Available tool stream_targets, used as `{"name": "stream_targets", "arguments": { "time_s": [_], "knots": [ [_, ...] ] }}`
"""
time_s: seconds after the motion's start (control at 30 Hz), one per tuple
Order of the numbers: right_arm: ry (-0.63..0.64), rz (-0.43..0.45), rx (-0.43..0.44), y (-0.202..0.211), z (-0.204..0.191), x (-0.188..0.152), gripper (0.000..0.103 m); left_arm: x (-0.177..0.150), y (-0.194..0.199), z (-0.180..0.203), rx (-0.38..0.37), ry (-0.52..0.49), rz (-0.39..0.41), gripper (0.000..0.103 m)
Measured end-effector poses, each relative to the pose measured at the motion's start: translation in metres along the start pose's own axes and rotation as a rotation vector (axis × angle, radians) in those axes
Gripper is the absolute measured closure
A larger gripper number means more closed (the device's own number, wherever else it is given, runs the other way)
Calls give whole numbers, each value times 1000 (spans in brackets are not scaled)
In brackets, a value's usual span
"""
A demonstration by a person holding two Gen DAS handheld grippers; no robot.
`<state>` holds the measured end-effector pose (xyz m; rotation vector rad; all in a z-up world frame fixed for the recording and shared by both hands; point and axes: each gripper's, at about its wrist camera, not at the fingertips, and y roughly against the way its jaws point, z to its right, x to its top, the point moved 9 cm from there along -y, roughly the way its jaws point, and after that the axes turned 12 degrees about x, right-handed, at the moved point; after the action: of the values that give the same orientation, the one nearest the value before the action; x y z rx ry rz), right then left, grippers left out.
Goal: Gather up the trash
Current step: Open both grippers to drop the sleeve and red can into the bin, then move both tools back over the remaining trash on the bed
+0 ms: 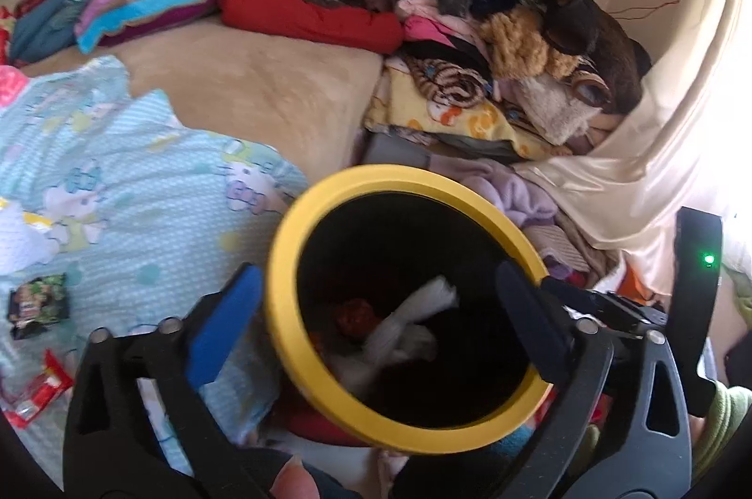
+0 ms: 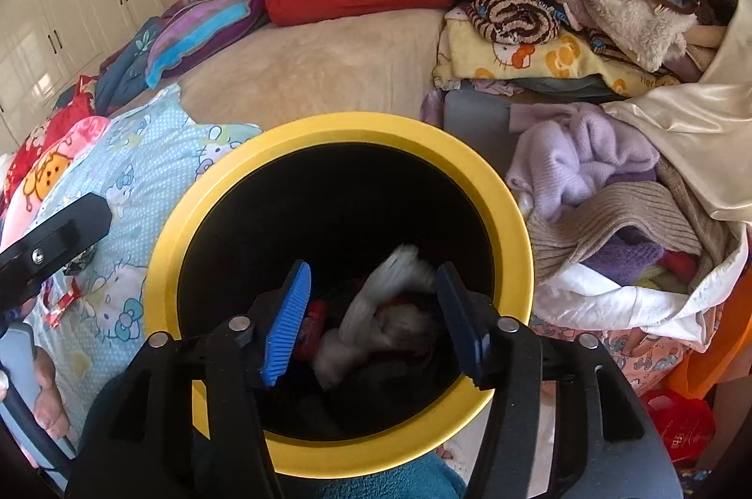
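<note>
A black bin with a yellow rim (image 1: 286, 226) (image 2: 507, 189) stands against the bed. Crumpled white tissue (image 1: 413, 325) (image 2: 376, 311) and red scraps lie inside it. My left gripper (image 1: 376, 320) is open, its fingers spread wide on either side of the bin's rim. My right gripper (image 2: 376, 320) is open over the bin's mouth, with the white tissue blurred below and between its fingers. On the light blue Hello Kitty sheet (image 1: 141, 179) lie a dark green snack wrapper (image 1: 40, 304) and a red and white wrapper (image 1: 40, 393) (image 2: 61, 306).
The beige bed (image 1: 263, 85) (image 2: 319, 71) carries piles of clothes and blankets along the back and right (image 1: 470, 5) (image 2: 564, 5). A cream curtain (image 1: 658, 132) hangs at the right. White cupboards (image 2: 61, 5) stand at the left. A red bag (image 2: 677, 424) lies at the lower right.
</note>
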<state>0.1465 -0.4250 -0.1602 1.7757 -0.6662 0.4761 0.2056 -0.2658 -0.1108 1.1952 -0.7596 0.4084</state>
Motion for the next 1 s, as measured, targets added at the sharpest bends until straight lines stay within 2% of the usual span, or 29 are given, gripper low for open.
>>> {"name": "stream_targets", "arguments": {
  "time_s": [0.27,0.5,0.73,1.0],
  "knots": [
    [33,79,23,17,-21,10,40,3,21,-22,70,14,56,11],
    [109,150,70,34,-55,21,35,7,47,-47,129,22,124,11],
    [196,186,102,42,-91,24,33,17,77,-77,170,73,199,11],
    [265,182,155,41,-137,16,32,22,103,-112,236,122,260,11]
  ]
}}
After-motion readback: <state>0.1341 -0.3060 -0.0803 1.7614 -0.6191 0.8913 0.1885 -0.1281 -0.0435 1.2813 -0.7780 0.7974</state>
